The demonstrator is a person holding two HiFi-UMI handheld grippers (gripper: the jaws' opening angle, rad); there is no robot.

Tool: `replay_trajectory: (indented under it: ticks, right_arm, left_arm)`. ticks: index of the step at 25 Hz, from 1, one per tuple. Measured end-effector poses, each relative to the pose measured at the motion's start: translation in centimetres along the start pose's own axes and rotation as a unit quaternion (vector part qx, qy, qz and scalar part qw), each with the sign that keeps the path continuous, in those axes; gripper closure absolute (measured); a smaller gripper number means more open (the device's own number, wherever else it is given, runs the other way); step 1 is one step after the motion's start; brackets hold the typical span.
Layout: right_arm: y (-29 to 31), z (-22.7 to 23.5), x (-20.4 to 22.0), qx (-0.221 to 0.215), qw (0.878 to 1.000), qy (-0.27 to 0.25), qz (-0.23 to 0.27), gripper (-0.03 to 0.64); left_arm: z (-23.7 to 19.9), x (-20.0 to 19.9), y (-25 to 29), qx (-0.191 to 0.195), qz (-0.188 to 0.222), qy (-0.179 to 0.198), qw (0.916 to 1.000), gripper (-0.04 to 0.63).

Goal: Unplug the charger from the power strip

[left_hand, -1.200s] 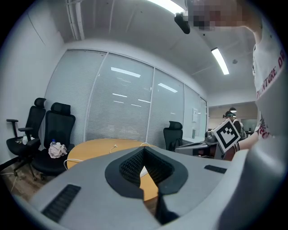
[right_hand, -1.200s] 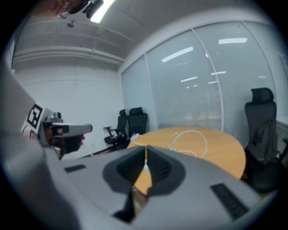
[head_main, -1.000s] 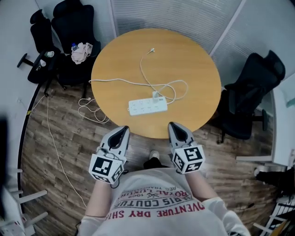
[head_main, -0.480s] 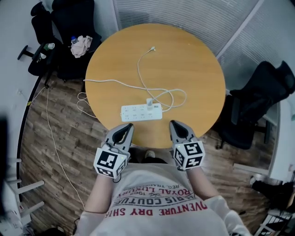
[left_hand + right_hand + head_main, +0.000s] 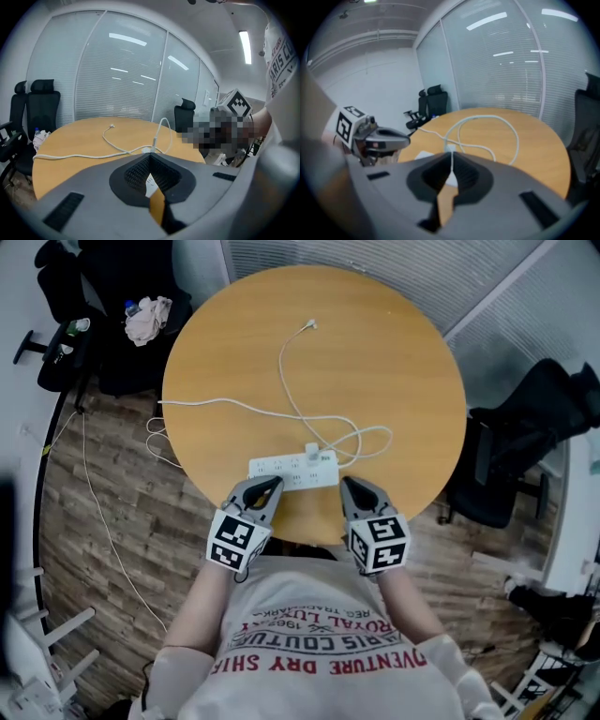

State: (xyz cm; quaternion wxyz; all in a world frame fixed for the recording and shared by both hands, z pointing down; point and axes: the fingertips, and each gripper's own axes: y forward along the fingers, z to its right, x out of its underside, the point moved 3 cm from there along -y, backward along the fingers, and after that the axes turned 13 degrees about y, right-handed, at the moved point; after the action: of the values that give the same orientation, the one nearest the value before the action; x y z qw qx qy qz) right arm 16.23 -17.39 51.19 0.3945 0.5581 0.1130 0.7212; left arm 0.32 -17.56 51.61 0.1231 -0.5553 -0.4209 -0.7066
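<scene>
Now both grippers have been brought forward and lowered. A second ago they were held short of the round table; the left gripper and right gripper are now seen with tips over its near rim, just beside the power strip. Both claws are pressed together and nothing is pinched. The white charger is still seated in the strip, toward its right end, with its cable looped across the tabletop; which socket is occupied cannot be made out. Approach is judged nearly complete; the jaws must be spread before the plug can be gripped

The left claw and right claw sit closed.
</scene>
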Motion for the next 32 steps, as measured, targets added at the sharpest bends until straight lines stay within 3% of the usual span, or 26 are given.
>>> replay_trajectory:
  ticks: [5,9,16,18,19,20,32]
  right_arm:
    - [2.5,0.1,1.4,0.022,0.999,0.009,-0.025,0.586]
    - [4.3,0.2,2.3,0.031,0.999,0.009,-0.044,0.586]
    - [7.0,0.2,4.5,0.041,0.995,-0.001,-0.092,0.584]
    - [7.8,0.1,5.1,0.042,0.994,0.000,-0.105,0.548]
    - [8.1,0.0,5.3,0.041,0.993,0.001,-0.112,0.460]
    - [8.5,0.0,5.4,0.041,0.992,0.001,-0.117,0.428]
    - [12.3,-0.1,4.5,0.091,0.986,-0.005,-0.138,0.407]
  left_arm:
    - [-0.2,3.8,3.6,0.054,-0.069,0.060,0.9944,0.561]
    - [-0.3,5.9,5.7,0.080,-0.108,0.065,0.9888,0.561]
    - [-0.9,8.5,7.8,0.091,-0.165,0.069,0.9796,0.561]
    - [-0.8,8.8,8.0,0.100,-0.169,0.068,0.9783,0.561]
    - [-0.8,8.9,8.1,0.102,-0.166,0.067,0.9785,0.561]
    - [-0.8,8.8,8.1,0.104,-0.163,0.066,0.9788,0.561]
    - [-0.4,8.6,8.0,0.128,-0.145,0.073,0.9785,0.561]
